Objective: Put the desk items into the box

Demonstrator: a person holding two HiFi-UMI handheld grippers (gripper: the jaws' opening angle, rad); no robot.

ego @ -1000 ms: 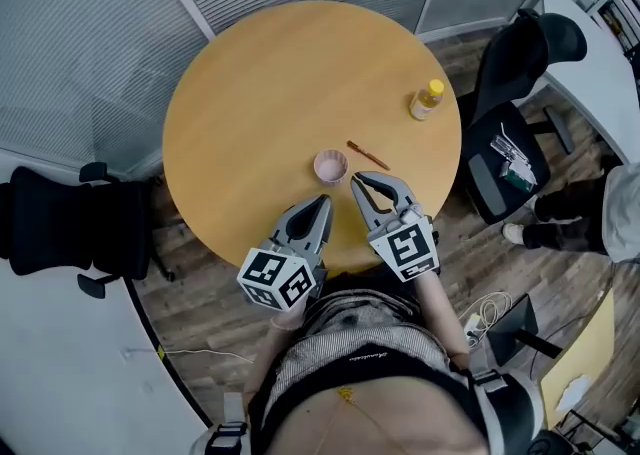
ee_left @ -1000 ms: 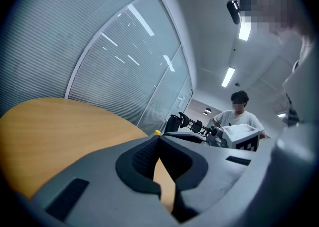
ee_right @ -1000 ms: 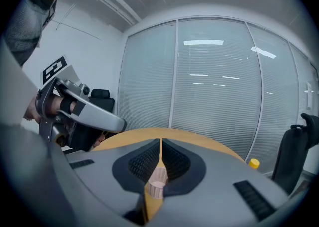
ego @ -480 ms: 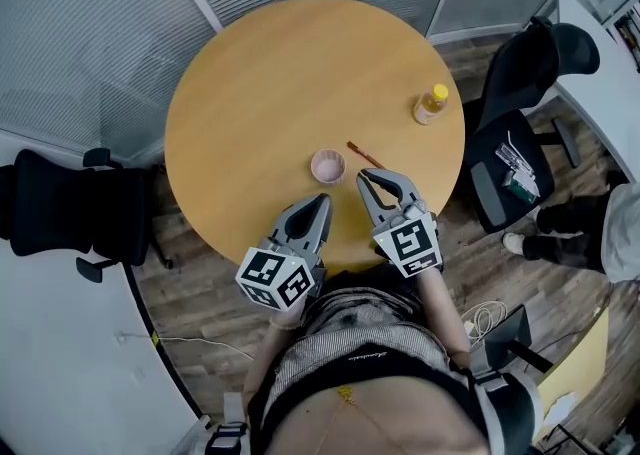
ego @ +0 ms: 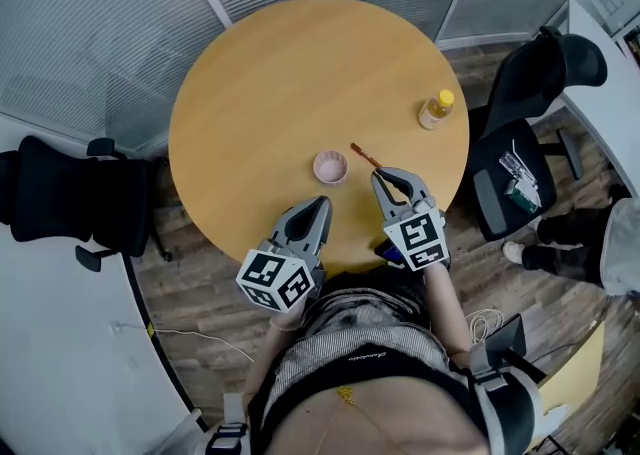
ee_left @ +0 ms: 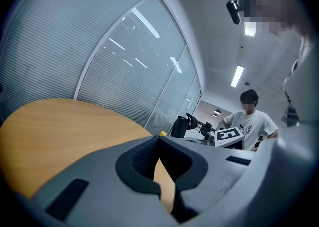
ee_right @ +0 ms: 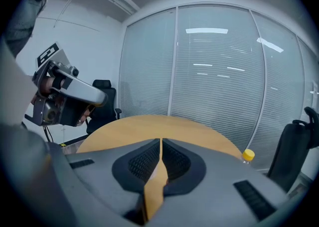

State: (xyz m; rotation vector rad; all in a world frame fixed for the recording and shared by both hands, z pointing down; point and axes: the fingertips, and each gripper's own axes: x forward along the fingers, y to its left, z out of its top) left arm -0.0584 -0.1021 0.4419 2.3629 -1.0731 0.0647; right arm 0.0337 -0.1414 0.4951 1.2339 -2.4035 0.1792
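- The round wooden tabletop fills the middle of the head view, and three small things lie on its right half.
- A pink cup stands upright near the lower edge of the tabletop, just left of centre between the two grippers.
- A thin brown stick lies slanted just right of the cup, apart from it.
- A small bottle with a yellow cap stands near the right rim, well apart from the cup and stick. Its cap also shows at the right of the right gripper view.
- The left gripper is over the lower rim of the tabletop, below and left of the cup. In its own view the fingers are together at the tips with nothing between them.
- The right gripper points up and left, its tip just below the lower end of the stick. Whether they touch is not clear.
- In its own view the fingers are pressed together, empty, with only a thin slit of tabletop showing between them.
- A black office chair stands at the left of the frame and another at the right.
- A person in a white T-shirt shows at the right of the left gripper view.
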